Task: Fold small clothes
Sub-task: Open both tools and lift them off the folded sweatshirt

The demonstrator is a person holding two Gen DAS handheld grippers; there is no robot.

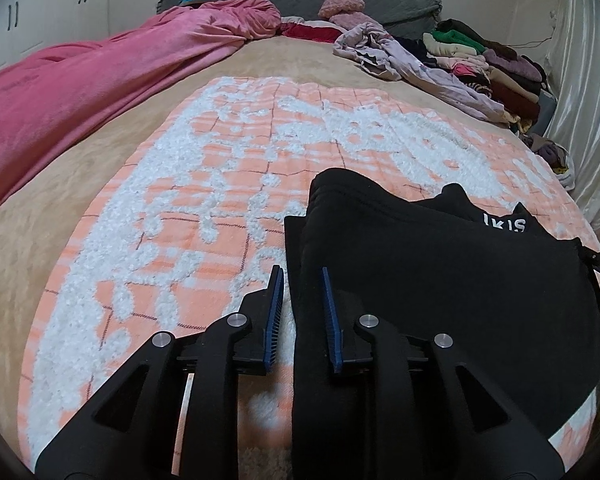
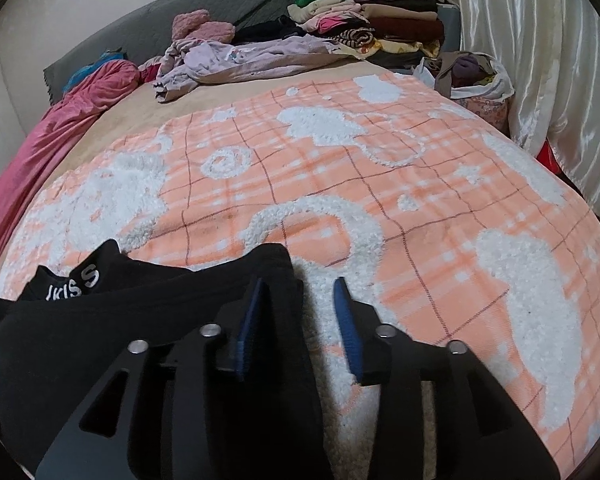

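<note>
Apparently midway: black garment (image 1: 440,280) doubled over on the blanket (image 1: 204,184), its side edges between both spread, ungripping jaws, further folding left, unfolded lilac clothes (image 2: 236,62) far ahead.

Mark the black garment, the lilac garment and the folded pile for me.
black garment (image 1: 440,280): left wrist view, on its flat middle.
lilac garment (image 2: 236,60): right wrist view, on its crumpled middle.
folded pile (image 2: 396,20): right wrist view, on the stack's front face.
</note>
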